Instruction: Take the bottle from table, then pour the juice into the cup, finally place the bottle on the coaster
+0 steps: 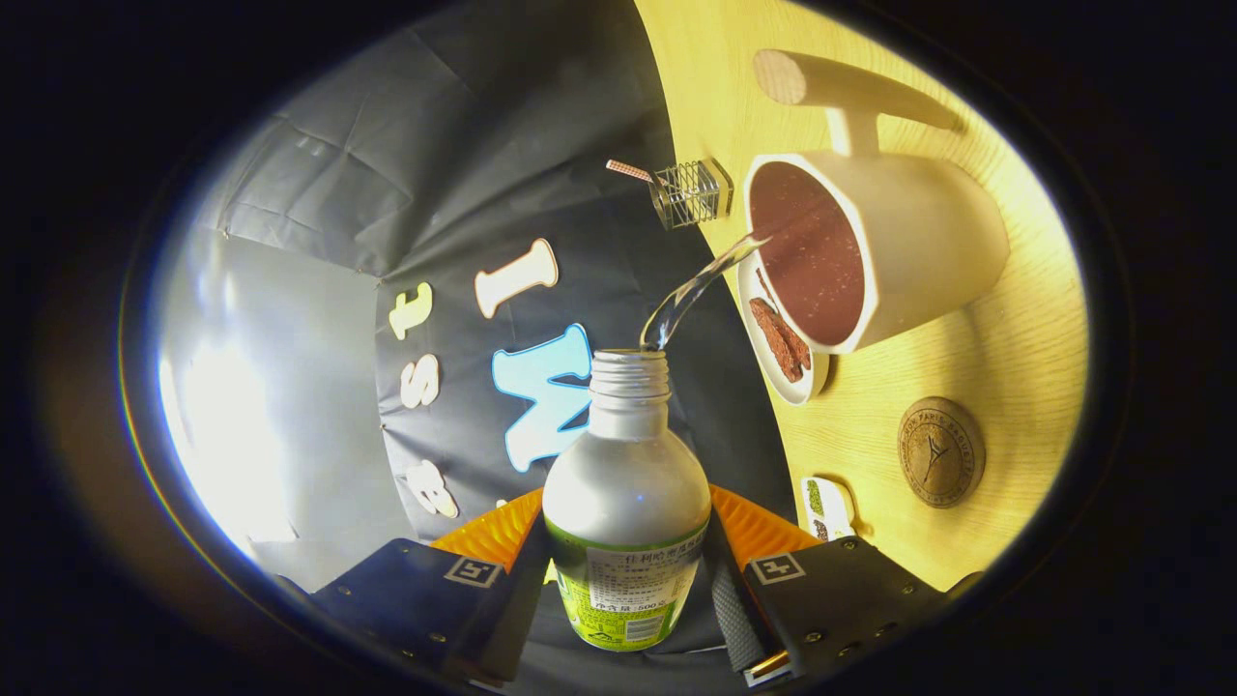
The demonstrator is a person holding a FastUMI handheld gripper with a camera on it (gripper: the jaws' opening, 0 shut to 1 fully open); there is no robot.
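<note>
The bottle [626, 512], clenched between both fingers of the tool [626, 570], is tipped so that a clear stream [696, 290] is poured into the cup [870, 251] on the worktop [1005, 367], near the coaster [940, 452].

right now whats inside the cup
A clear stream from the bottle, held between the gripper fingers, enters the cup. Its speckled reddish-brown inside shows; any pooled liquid can't be made out.
</note>
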